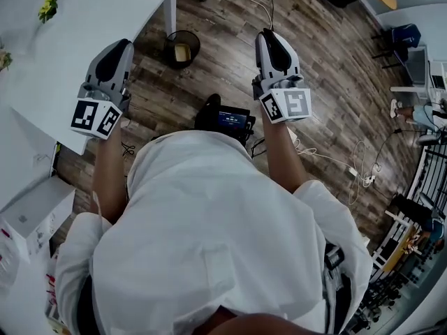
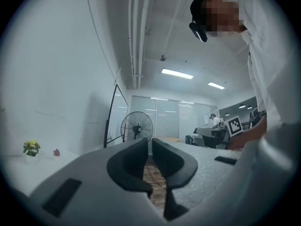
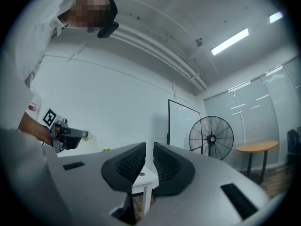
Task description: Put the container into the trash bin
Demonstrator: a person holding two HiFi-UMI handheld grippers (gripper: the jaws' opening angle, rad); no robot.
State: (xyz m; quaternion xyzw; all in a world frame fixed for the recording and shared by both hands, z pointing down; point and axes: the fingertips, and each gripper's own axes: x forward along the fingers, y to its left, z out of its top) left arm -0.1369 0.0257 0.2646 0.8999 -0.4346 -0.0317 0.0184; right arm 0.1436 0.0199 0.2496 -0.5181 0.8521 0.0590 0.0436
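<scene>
Left gripper point(image 1: 122, 45) and right gripper point(image 1: 271, 35) held out level, side by side, both pressed together, empty

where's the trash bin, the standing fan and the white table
trash bin point(image 1: 168, 49), head view, left side of its rim
standing fan point(image 3: 211, 138), right gripper view, centre hub
white table point(image 1: 63, 61), head view, bare top

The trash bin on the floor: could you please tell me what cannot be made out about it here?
1. Contents of the trash bin, head view: a yellowish thing lies inside, too small and distant to identify as the container.
2. Left gripper view and right gripper view: the bin lies outside both frames, so neither adds a closer look.
</scene>
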